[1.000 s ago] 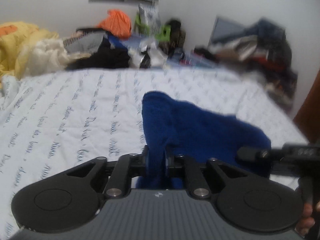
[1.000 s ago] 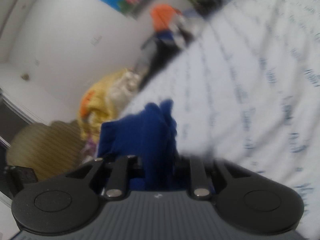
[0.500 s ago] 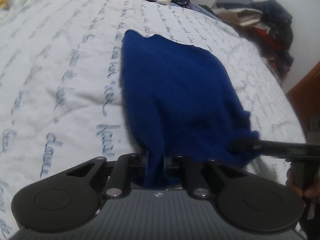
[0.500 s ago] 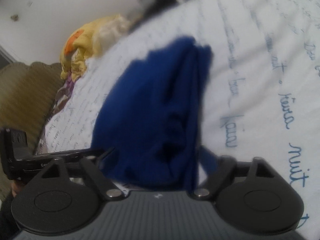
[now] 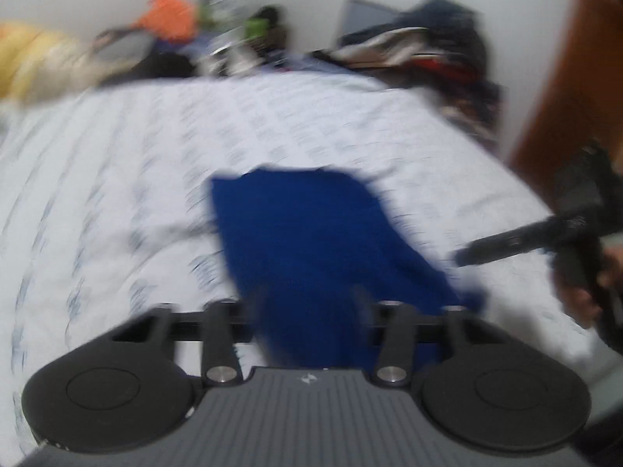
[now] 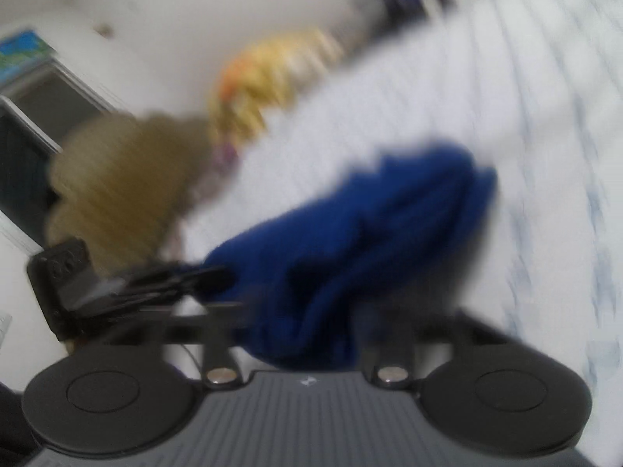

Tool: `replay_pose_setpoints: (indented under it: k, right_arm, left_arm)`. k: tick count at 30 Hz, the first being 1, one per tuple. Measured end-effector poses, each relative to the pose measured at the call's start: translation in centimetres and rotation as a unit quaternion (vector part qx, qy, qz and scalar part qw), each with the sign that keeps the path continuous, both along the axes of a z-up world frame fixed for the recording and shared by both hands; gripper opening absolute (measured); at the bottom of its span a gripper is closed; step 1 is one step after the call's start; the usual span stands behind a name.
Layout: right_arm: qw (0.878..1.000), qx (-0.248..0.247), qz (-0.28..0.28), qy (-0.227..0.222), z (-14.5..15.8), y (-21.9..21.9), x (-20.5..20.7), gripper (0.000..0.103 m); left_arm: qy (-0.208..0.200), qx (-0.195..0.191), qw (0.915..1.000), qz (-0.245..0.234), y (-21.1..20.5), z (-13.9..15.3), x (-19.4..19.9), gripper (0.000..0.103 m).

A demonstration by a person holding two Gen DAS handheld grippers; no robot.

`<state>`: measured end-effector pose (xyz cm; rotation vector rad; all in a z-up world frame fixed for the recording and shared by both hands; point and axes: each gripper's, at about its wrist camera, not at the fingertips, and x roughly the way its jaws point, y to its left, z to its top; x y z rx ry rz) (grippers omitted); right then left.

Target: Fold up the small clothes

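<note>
A blue garment (image 5: 311, 233) lies folded on the white script-printed bed sheet (image 5: 117, 194). My left gripper (image 5: 307, 299) sits at its near edge with the jaws opening. The cloth's edge is still between the fingers, and the pads stand off it. In the right wrist view the same blue garment (image 6: 370, 225) is bunched in front of my right gripper (image 6: 350, 311), whose jaws are opening wide and grip nothing. The right gripper (image 5: 467, 258) also shows at the right of the left wrist view, held by a hand. Both views are blurred.
Heaps of clothes line the far edge of the bed: an orange item (image 5: 167, 15), a yellow blanket (image 5: 23, 54), and a dark pile (image 5: 428, 50). A brown door (image 5: 576, 78) stands at the right. A tan woven thing (image 6: 117, 179) is beside the bed.
Both grippers were shut on the blue garment and have now spread their jaws and released it. The garment came down onto the sheet and both hands drew back.
</note>
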<state>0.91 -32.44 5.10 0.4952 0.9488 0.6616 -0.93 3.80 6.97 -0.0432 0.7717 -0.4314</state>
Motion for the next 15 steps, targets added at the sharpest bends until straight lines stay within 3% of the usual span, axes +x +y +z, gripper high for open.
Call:
replay_pose_setpoints:
  k: [2, 4, 7, 8, 9, 10, 11, 13, 14, 15]
  right_arm:
    - [0.998, 0.008, -0.052, 0.026, -1.5, -1.5, 2.2, 0.091]
    - [0.994, 0.033, -0.092, 0.038, -2.3, -2.6, 4.9, 0.091]
    - [0.990, 0.043, -0.123, 0.062, -3.3, -2.4, 8.8, 0.091]
    - [0.990, 0.035, -0.122, 0.064, -3.4, -1.7, 10.1, 0.090]
    - [0.991, 0.027, -0.118, 0.061, -3.6, -0.9, 11.1, 0.082]
    - [0.993, 0.013, -0.103, 0.054, -3.9, 0.0, 11.9, 0.068]
    - [0.995, -0.025, -0.087, 0.046, -4.0, 1.1, 12.6, 0.023]
    - [0.994, -0.074, -0.076, -0.023, -2.7, 2.6, 12.6, 0.021]
    - [0.989, -0.105, -0.065, -0.078, -1.5, 3.5, 11.9, 0.021]
    - [0.977, -0.144, -0.050, -0.151, -0.4, 4.8, 11.3, 0.021]
  left_arm:
    - [0.017, -0.005, 0.9994, 0.030, 0.6, -1.3, 3.3, 0.063]
    - [0.030, 0.008, 0.9970, 0.070, 0.0, -2.1, 7.2, 0.062]
    - [0.057, 0.019, 0.9943, 0.089, -1.3, -3.8, 12.8, 0.061]
    - [0.073, 0.014, 0.9936, 0.085, -1.7, -4.4, 14.4, 0.057]
    - [0.080, 0.005, 0.9939, 0.076, -2.1, -4.5, 15.5, 0.034]
    - [0.071, 0.007, 0.9950, 0.070, -2.8, -4.4, 15.8, 0.020]
    - [0.037, 0.038, 0.9954, 0.080, -3.7, -3.7, 15.6, 0.017]
    - [-0.065, 0.109, 0.9877, 0.091, -5.7, -2.4, 13.9, 0.015]
    - [-0.121, 0.136, 0.9794, 0.088, -6.5, -2.1, 12.4, 0.014]
    - [-0.172, 0.180, 0.9652, 0.080, -7.6, -2.6, 11.2, 0.015]
